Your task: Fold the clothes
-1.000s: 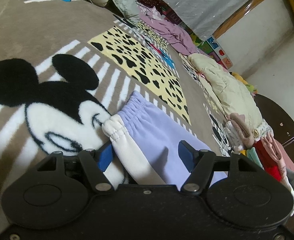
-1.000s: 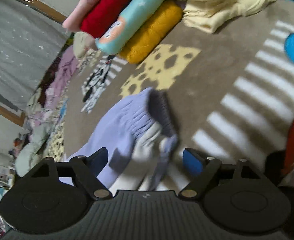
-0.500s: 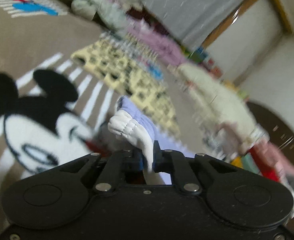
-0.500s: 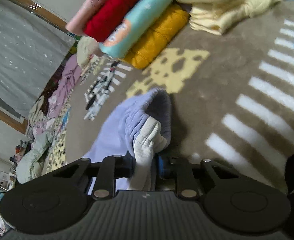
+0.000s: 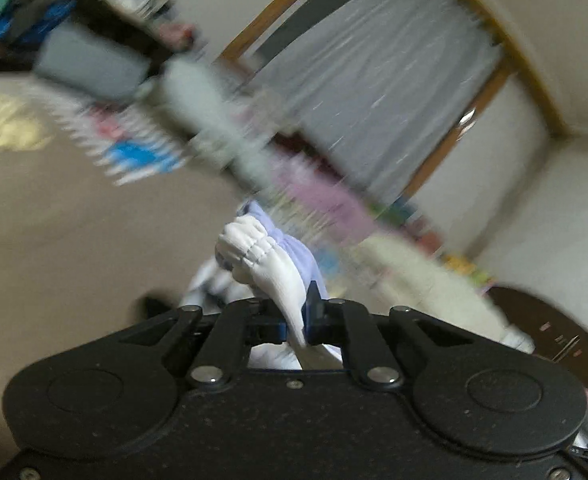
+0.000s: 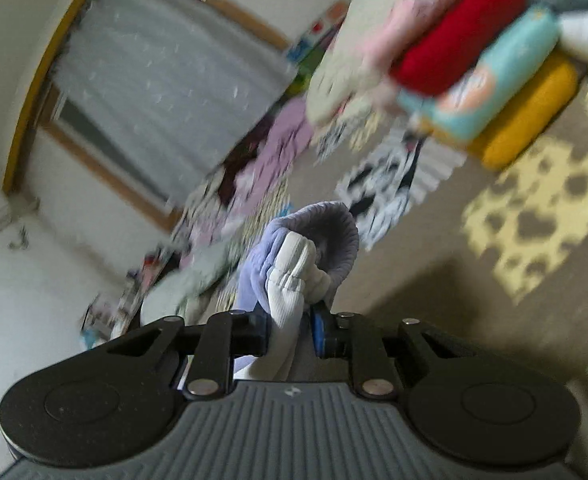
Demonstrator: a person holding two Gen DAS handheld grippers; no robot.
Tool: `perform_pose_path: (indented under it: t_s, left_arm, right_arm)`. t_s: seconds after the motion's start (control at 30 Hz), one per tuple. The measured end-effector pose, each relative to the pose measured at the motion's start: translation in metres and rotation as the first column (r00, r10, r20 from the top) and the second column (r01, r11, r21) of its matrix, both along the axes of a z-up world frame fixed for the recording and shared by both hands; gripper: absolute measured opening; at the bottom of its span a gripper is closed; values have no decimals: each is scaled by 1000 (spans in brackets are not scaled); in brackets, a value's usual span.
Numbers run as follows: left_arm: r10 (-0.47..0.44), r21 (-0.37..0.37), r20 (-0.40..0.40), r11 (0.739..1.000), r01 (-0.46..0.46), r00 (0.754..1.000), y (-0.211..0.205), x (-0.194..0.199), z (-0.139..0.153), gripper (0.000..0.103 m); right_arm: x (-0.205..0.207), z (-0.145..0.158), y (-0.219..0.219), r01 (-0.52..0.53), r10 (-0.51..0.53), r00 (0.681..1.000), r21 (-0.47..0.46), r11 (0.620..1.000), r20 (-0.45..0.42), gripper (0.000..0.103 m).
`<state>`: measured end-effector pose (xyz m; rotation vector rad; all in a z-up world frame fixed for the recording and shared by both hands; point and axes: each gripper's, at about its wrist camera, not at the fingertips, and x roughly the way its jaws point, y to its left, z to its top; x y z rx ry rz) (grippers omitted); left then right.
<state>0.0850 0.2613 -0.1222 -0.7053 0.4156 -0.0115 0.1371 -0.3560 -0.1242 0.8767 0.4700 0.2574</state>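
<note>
Left gripper [image 5: 294,320] clenched on the trousers' [image 5: 272,264] white cuff, jaws just eased slightly – right gripper [image 6: 292,330] grasping the other cuff (lilac ribbing bunched above); trousers over the rug [image 6: 474,300], background blurred

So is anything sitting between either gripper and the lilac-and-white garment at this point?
Nothing visible. The left gripper is shut on the garment's white cuff, and the right gripper is shut on its other white cuff. The fabric sits directly between the pads in both wrist views.
</note>
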Motion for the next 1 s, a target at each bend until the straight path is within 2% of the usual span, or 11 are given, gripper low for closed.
perform_pose_path:
  t_s: [0.07,0.1,0.17,0.2,0.27,0.57,0.67,0.7,0.77,0.83,1.0]
  left_arm:
    - [35,16,-166,999,-33,986,11,-1,-21,45]
    - [69,18,-214,998,-66,974,16,-5,-29,45]
    - [77,-12,-188,997,-80,979,24,-17,-29,48]
    - [78,-15,-175,997,-82,982,26,-20,-27,49]
    - [80,-20,-149,996,-84,986,29,-25,-24,49]
    - [77,-70,-130,994,-87,988,26,-27,-17,46]
    - [73,-29,-170,996,-79,983,21,-25,-20,26]
    - [76,-11,-176,997,-79,981,20,-26,-20,24]
    - [75,23,-178,997,-72,981,17,-27,-19,20]
    - [68,57,-163,997,-59,984,13,-28,-13,19]
    - [38,82,-99,996,-30,994,7,-26,5,16]
  right_arm:
    - [5,-22,13,-44,42,996,-21,999,-82,27]
    - [10,-38,17,-52,45,986,-40,998,-163,32]
    - [12,-62,20,-34,11,951,-68,997,-309,35]
    - [5,-65,19,-21,5,953,-49,999,-304,36]
    - [-6,-60,16,-12,-7,961,-68,998,-275,52]
    - [-18,-41,-11,5,-25,979,-96,995,-203,52]
    - [-13,-47,-6,-28,5,974,-99,995,-227,52]
    - [-12,-49,-4,-39,15,972,-100,994,-235,52]
    - [-13,-50,6,-49,20,973,-120,992,-232,45]
    - [-15,-47,12,-52,18,978,-160,986,-210,23]
    - [-19,-30,17,-33,-1,988,-220,975,-152,19]
